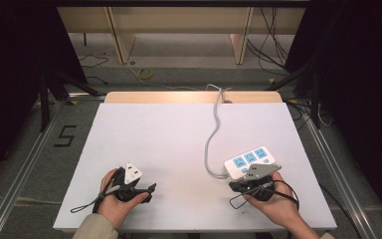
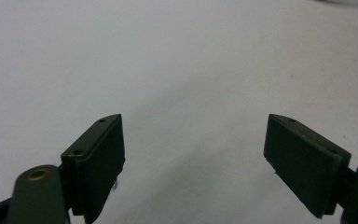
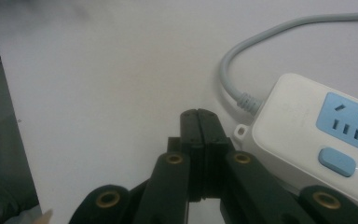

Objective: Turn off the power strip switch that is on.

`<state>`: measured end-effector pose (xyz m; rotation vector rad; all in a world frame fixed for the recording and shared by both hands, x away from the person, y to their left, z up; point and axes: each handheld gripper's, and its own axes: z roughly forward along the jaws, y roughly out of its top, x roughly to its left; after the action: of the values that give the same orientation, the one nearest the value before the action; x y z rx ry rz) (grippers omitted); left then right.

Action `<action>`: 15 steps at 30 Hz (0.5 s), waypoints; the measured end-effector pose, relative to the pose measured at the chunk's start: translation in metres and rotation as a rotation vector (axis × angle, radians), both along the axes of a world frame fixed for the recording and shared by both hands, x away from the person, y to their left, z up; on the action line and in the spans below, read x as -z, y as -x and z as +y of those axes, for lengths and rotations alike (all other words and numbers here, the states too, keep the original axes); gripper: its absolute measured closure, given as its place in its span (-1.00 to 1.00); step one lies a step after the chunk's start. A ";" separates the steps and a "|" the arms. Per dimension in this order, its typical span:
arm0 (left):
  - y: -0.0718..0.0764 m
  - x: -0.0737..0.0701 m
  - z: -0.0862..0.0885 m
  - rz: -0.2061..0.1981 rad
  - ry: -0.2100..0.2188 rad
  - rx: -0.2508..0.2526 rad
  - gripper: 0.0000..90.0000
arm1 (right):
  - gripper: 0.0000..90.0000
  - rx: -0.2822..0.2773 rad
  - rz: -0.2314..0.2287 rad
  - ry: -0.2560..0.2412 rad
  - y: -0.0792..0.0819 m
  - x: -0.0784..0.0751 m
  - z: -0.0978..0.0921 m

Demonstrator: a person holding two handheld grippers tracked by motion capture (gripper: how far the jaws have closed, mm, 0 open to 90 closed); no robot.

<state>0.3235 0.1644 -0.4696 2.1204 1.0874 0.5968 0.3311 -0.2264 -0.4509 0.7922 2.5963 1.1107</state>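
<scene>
Start stage, nothing gripped: power strip [image 1: 248, 162] lies lower right of the counter [image 1: 169, 144], touching the right gripper [image 1: 254, 185], fingers closed on nothing. Left gripper [image 1: 142, 189], lower left, fingers wide apart. Next prob. needs right fingers opened to grip the strip.

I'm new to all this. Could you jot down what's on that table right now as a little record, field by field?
Surface: flat white table top
Main object: white plastic power strip with three blue sockets, near the right front
Cord: grey cable running from the strip to the far edge
Left gripper: black jaws wide apart, nothing between them
Right gripper: black jaws pressed together, empty, tip beside the strip's cord end
Holders: a person's left hand and right hand
</scene>
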 end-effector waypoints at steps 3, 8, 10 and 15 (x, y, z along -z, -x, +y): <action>0.000 0.000 0.000 -0.003 0.002 -0.001 -0.55 | 1.00 0.006 -0.002 -0.001 -0.001 -0.001 -0.001; 0.000 0.000 0.000 -0.003 0.003 -0.001 -0.55 | 1.00 0.008 0.001 0.002 -0.002 -0.002 -0.001; 0.000 0.000 0.000 -0.005 0.006 -0.003 -0.55 | 1.00 0.011 0.003 0.002 -0.002 -0.002 -0.001; 0.000 0.000 0.000 -0.007 0.009 -0.005 -0.55 | 1.00 0.019 0.004 0.001 -0.003 -0.003 -0.001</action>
<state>0.3235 0.1640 -0.4694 2.1065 1.0900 0.6001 0.3344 -0.2279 -0.4482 0.8178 2.5877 1.1030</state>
